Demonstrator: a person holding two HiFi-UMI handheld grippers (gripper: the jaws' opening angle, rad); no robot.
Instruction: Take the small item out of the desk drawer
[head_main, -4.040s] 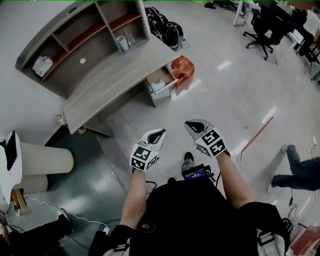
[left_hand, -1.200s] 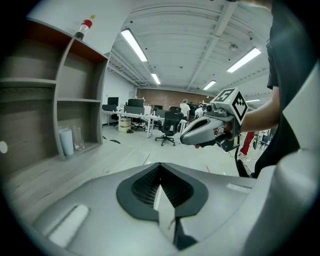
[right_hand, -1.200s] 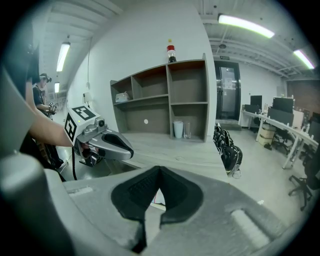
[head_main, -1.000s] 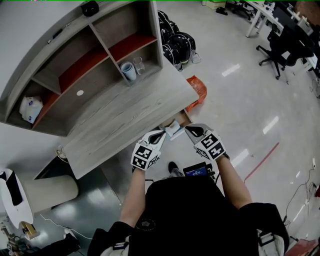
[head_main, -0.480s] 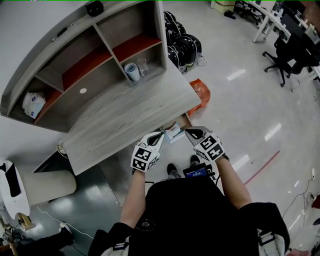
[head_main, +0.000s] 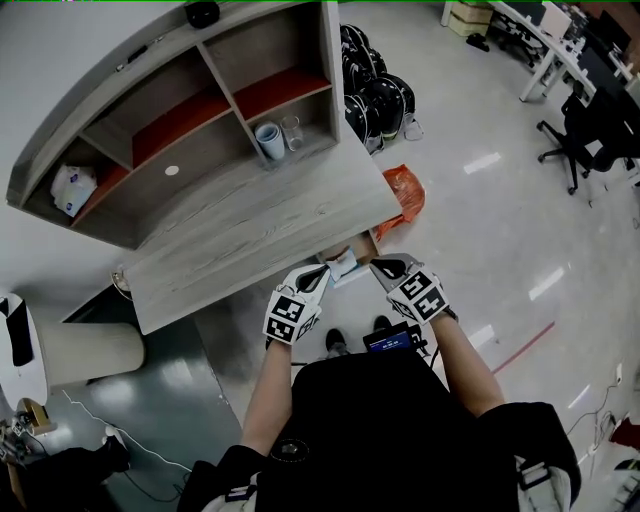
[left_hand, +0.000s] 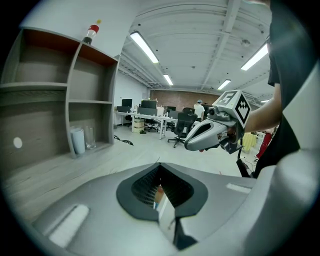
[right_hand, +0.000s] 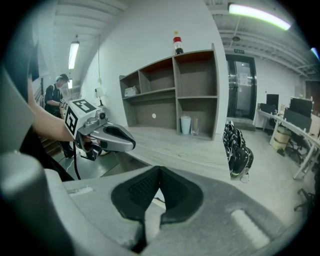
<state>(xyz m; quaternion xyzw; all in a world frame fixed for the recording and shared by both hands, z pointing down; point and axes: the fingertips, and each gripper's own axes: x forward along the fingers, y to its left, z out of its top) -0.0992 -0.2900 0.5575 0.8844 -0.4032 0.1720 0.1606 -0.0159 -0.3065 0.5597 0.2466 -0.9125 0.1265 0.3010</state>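
Observation:
The grey wooden desk (head_main: 250, 230) carries a shelf unit at its back. Under the desk's right end a drawer (head_main: 364, 243) stands pulled out, mostly hidden by the desk edge. A small white item (head_main: 344, 264) lies in it. My left gripper (head_main: 324, 271) hovers just left of the item, jaws shut and empty. Just right of it, my right gripper (head_main: 376, 264) is also shut and empty. In the left gripper view the closed jaws (left_hand: 160, 167) point over the desktop, with the right gripper (left_hand: 187, 146) beside them. The right gripper view shows its closed jaws (right_hand: 160, 171) and the left gripper (right_hand: 131, 145).
A white cup (head_main: 268, 141) and a glass (head_main: 291, 130) stand in the lower right shelf bay. An orange bag (head_main: 405, 199) and several black helmets (head_main: 375, 95) lie on the floor beyond the drawer. A white cylinder (head_main: 90, 351) stands at the left, office chairs (head_main: 590, 125) far right.
The person has walked up to the desk since the oldest frame; the drawer now lies right under both grippers. Over the last second the grippers barely shifted and stayed shut.

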